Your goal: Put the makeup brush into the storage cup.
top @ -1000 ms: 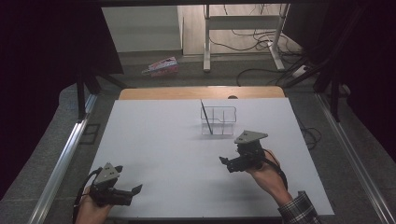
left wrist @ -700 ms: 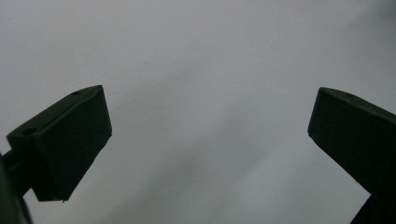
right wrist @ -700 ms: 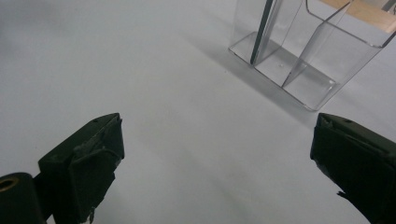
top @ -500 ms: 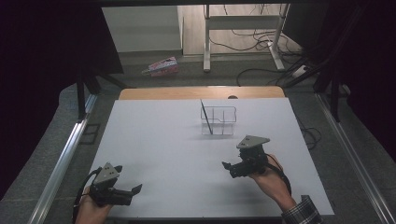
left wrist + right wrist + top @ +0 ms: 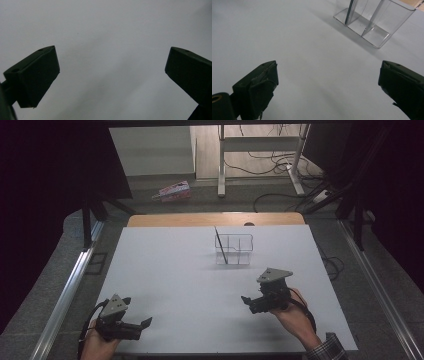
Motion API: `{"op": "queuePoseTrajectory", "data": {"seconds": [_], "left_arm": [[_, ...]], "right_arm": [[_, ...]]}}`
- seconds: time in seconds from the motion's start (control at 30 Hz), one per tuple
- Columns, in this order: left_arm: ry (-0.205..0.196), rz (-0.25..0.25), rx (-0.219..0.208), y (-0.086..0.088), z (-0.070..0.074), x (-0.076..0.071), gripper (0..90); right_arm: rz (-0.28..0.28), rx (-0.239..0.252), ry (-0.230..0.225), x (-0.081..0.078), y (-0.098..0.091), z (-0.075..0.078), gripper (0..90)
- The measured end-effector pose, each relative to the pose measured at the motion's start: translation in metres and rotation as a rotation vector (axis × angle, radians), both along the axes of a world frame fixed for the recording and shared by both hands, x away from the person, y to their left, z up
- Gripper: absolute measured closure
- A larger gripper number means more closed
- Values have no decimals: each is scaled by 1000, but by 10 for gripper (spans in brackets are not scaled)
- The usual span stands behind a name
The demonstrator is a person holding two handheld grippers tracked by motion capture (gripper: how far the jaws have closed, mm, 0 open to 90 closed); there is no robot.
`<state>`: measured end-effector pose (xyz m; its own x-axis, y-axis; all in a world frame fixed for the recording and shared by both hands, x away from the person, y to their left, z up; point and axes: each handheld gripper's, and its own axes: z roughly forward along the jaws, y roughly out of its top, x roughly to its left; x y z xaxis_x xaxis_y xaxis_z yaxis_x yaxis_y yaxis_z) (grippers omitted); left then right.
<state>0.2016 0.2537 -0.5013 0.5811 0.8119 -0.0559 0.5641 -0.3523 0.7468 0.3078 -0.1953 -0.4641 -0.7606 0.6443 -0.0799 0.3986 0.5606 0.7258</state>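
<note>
At the near left corner of the white rectangular table (image 5: pixel 180 270), the left gripper (image 5: pixel 146 322) sits in the person's left hand (image 5: pixel 97 346), low over the surface. The left gripper view shows what the high view cannot: its two black jaws stand wide apart with bare white tabletop between them and nothing in their hold.

Toward the middle and far side of the table stands the clear plastic compartmented organizer box (image 5: pixel 235 250), well apart from both grippers. A thin dark rod-like pen (image 5: pixel 221 245) leans in its left compartment, its top tilted out above the rim. The right gripper view brings the box (image 5: pixel 374 20) closer, showing its transparent dividers and the pen's lower end (image 5: pixel 349 11) resting inside.

On the right, the right gripper (image 5: pixel 246 300), held in the person's right hand (image 5: pixel 292 315), points leftward across the table. In its own view the jaws are spread wide and empty.
</note>
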Motion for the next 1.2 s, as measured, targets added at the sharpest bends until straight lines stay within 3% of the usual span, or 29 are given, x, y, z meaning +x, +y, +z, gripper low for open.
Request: {"op": "queuePoseTrajectory", "data": {"seconds": [1.2], "left_arm": [[-2,5,-3,0,0,0,0]], "right_arm": [[-32,-13,14,-23,-27,-3,21]]}}
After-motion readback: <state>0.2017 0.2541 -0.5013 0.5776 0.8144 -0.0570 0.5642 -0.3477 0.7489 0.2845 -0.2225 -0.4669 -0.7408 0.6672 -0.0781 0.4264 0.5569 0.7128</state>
